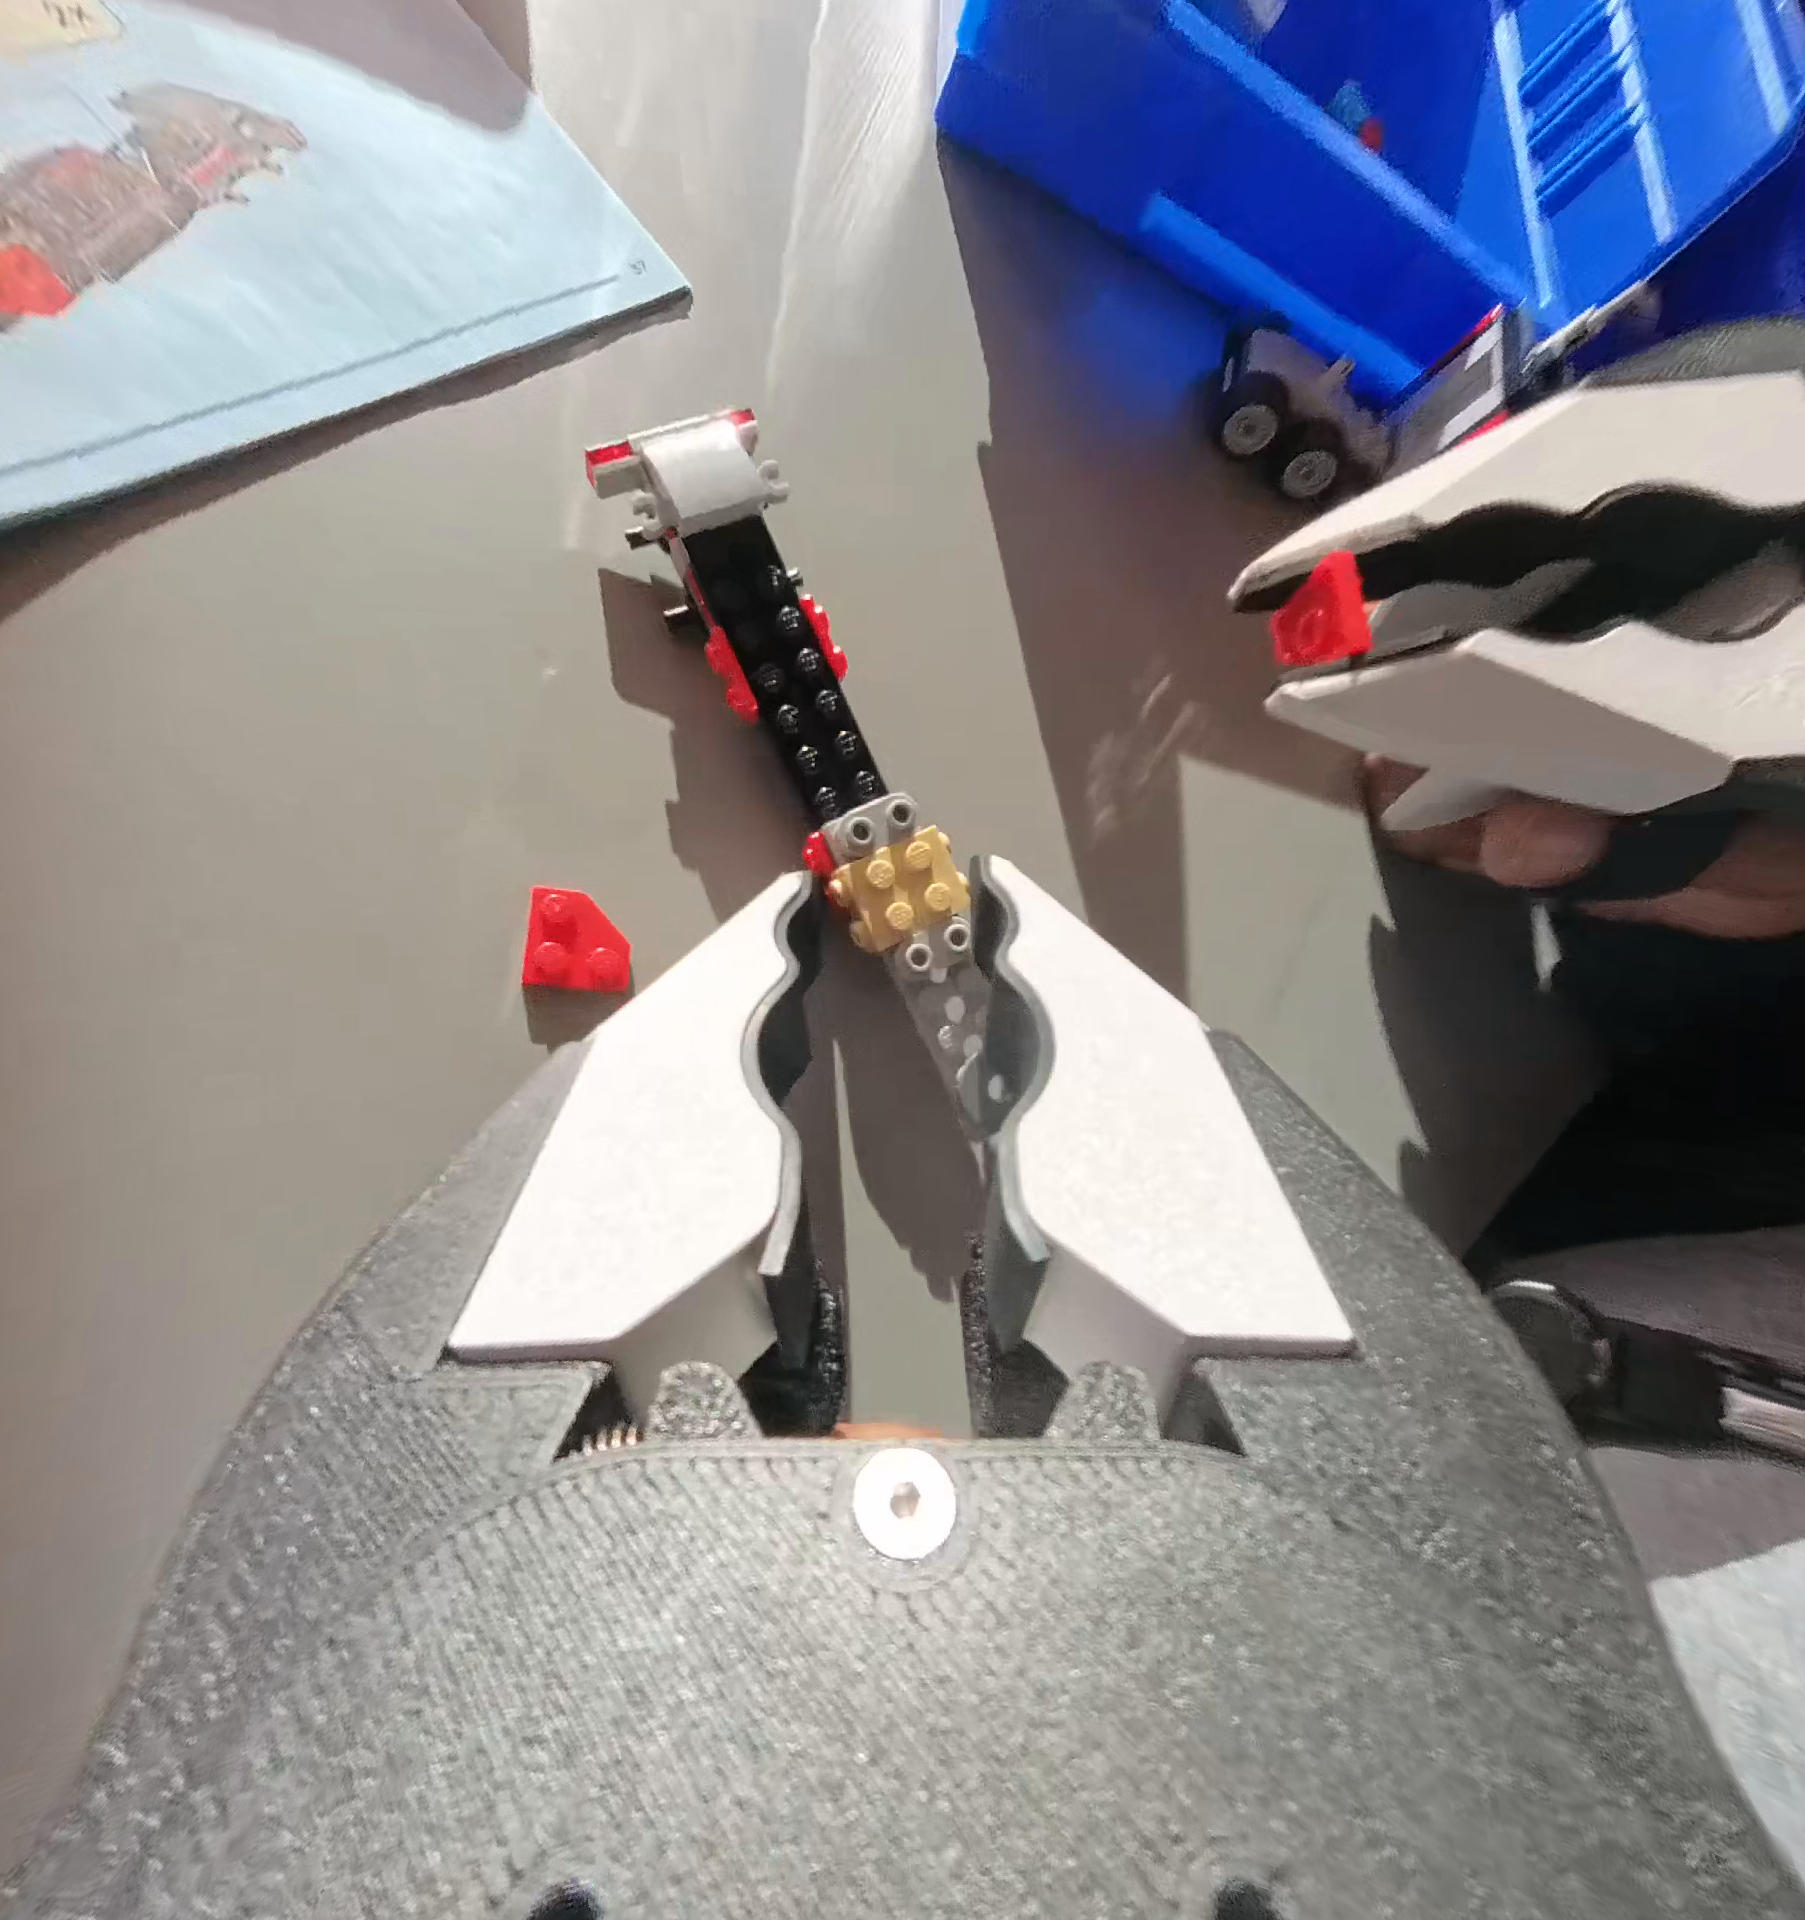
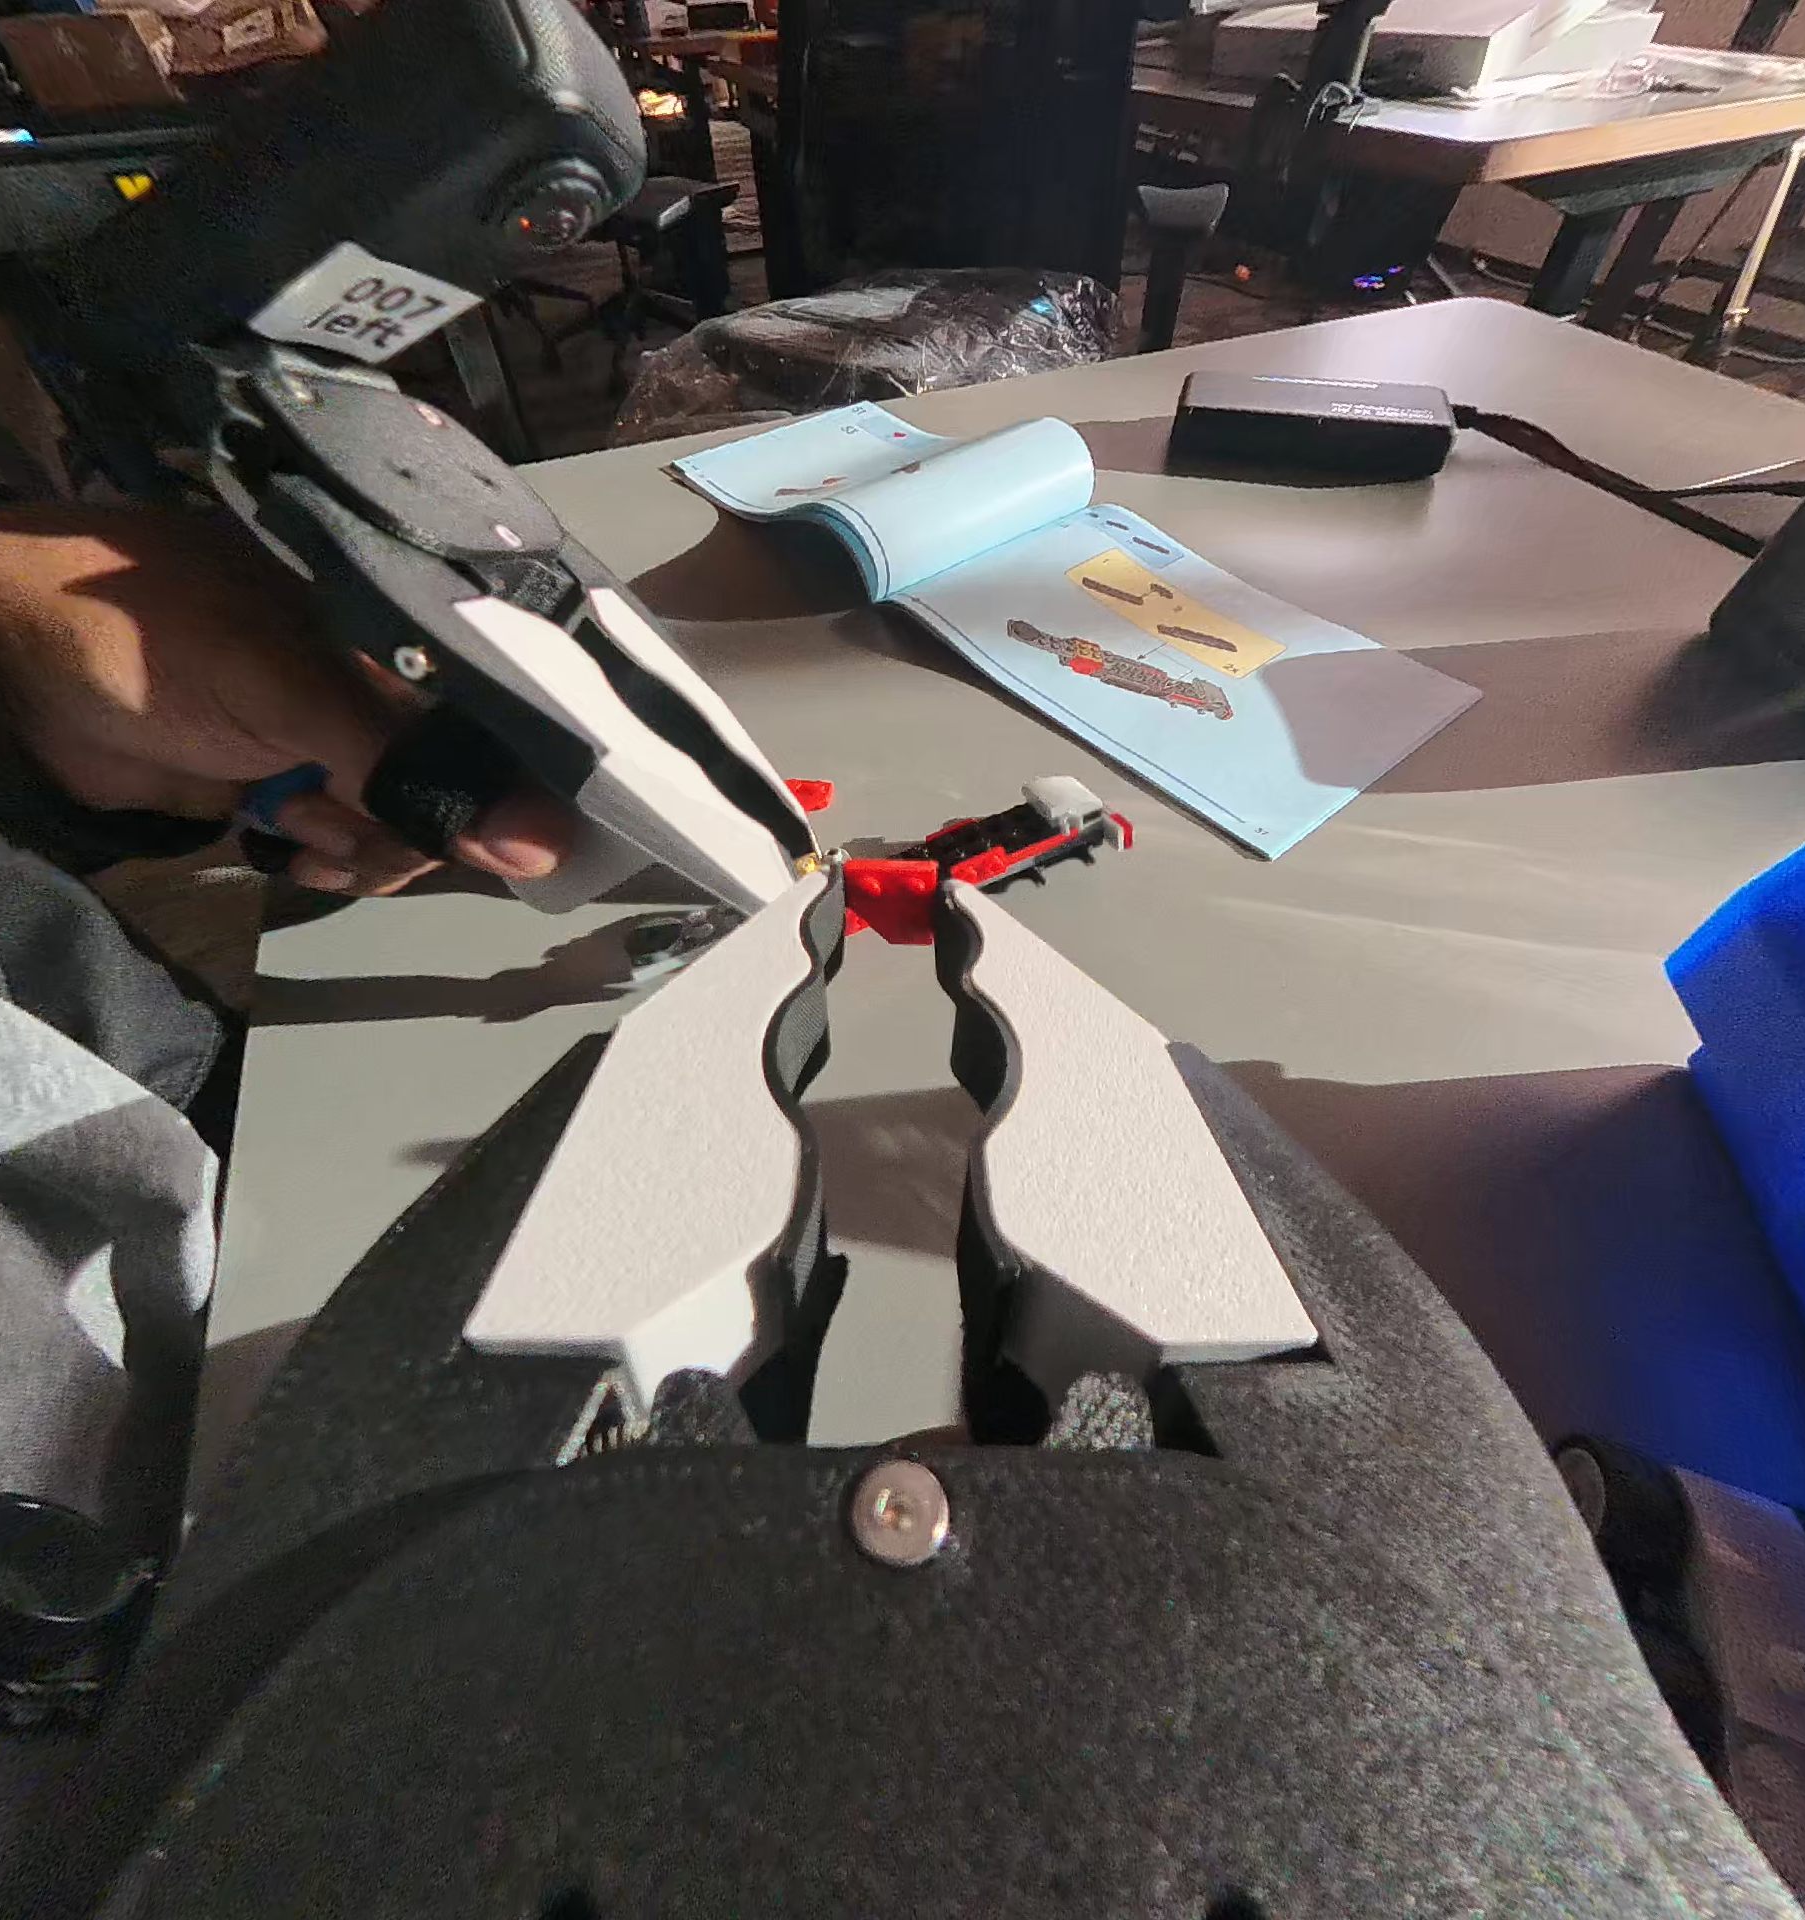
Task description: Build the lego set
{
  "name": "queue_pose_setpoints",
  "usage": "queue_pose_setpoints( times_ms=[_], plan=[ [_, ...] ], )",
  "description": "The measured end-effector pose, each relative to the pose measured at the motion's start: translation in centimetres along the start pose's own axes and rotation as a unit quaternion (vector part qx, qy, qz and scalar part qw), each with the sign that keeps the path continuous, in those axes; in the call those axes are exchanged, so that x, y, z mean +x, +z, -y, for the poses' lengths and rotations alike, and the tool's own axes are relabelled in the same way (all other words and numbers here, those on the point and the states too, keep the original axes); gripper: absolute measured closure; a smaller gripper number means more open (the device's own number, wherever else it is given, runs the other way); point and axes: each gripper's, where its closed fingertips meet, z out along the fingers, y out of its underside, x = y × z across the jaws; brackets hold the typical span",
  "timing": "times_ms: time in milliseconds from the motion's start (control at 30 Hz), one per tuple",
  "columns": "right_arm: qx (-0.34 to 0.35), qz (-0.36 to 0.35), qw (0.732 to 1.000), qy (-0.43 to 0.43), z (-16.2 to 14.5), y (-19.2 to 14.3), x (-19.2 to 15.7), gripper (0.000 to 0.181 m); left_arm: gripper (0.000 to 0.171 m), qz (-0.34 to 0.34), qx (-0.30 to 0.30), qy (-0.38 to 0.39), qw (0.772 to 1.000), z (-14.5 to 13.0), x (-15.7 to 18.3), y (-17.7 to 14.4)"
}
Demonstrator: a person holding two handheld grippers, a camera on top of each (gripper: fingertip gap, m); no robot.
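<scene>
A long black lego model (image 1: 794, 686) with red side pieces, a grey and white far end and a tan block lies on the grey table (image 1: 254, 779). My left gripper (image 1: 893, 894) is shut on the model at its tan block (image 1: 903, 883). My right gripper (image 2: 882, 894) is shut on a small red plate (image 2: 890, 894); the left wrist view shows that gripper (image 1: 1262, 644) to the right of the model with the plate (image 1: 1319, 613) in its tips. A second red wedge plate (image 1: 571, 935) lies loose on the table left of my left gripper. The model (image 2: 1023, 831) shows beyond the right gripper.
An open blue instruction booklet (image 1: 254, 260) lies at the far left, also in the right wrist view (image 2: 1085, 613). A blue bin (image 1: 1397, 156) and a small wheeled lego vehicle (image 1: 1282, 426) stand at the far right. A black box (image 2: 1313, 421) with a cable sits farther back.
</scene>
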Motion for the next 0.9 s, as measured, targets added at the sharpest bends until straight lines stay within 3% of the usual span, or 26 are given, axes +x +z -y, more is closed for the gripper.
queue_pose_setpoints(
  times_ms=[200,400,900],
  plan=[
    [-0.017,0.016,1.000,0.002,-0.4,0.5,-0.5,0.163,0.142,-0.113,0.038,-0.129,0.984,1.0,1.2,-0.7],
    [-0.020,0.037,0.999,0.015,-0.3,1.1,-1.1,0.163,0.142,-0.229,0.064,-0.230,0.944,1.9,2.5,-1.7],
    [-0.028,0.067,0.997,0.022,0.1,2.7,-2.3,0.163,0.142,-0.280,0.087,-0.264,0.919,2.7,2.5,-2.5]
  ],
)
